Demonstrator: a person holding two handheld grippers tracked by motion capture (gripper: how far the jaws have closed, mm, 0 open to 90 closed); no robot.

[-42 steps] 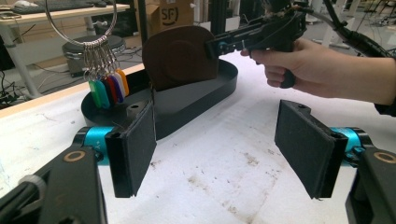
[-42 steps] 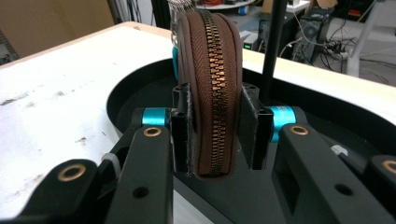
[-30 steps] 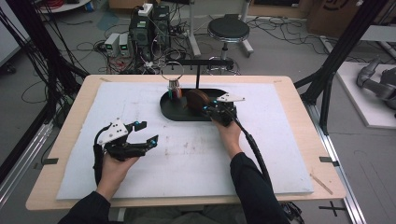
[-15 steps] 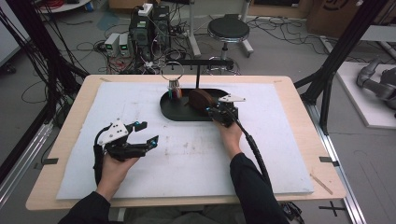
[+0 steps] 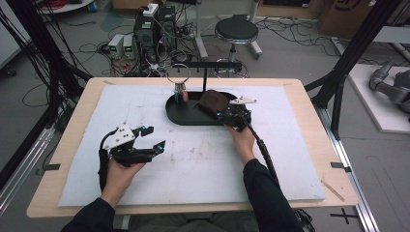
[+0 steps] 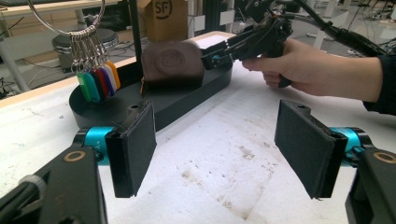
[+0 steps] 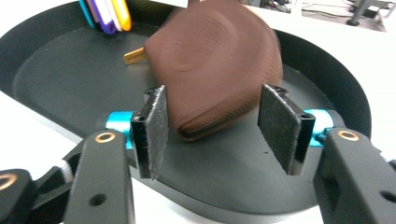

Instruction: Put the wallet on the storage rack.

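Observation:
A brown zip pouch (image 7: 215, 60) lies in the black oval tray (image 7: 60, 79), its near corner between my right gripper's (image 7: 219, 133) jaws. Those jaws have just been opening, and the pads now stand off the pouch's sides. In the high view the right gripper (image 5: 223, 115) sits at the tray's (image 5: 179, 117) right end against the pouch (image 5: 212, 100). My left gripper (image 5: 152, 137) rests over the white mat at the left, open and holding nothing. The left gripper view (image 6: 215, 149) shows its wide-apart pads, with the pouch (image 6: 172, 63) beyond.
A key ring (image 5: 180, 79) with several coloured tags (image 6: 95, 84) hangs from a black stand over the tray's left end. The white mat (image 5: 203, 169) covers most of the wooden table. Cables trail from both grippers.
The right gripper's jaws have spread apart, letting go of the pouch, which stays in the tray. The left hand has kept still.

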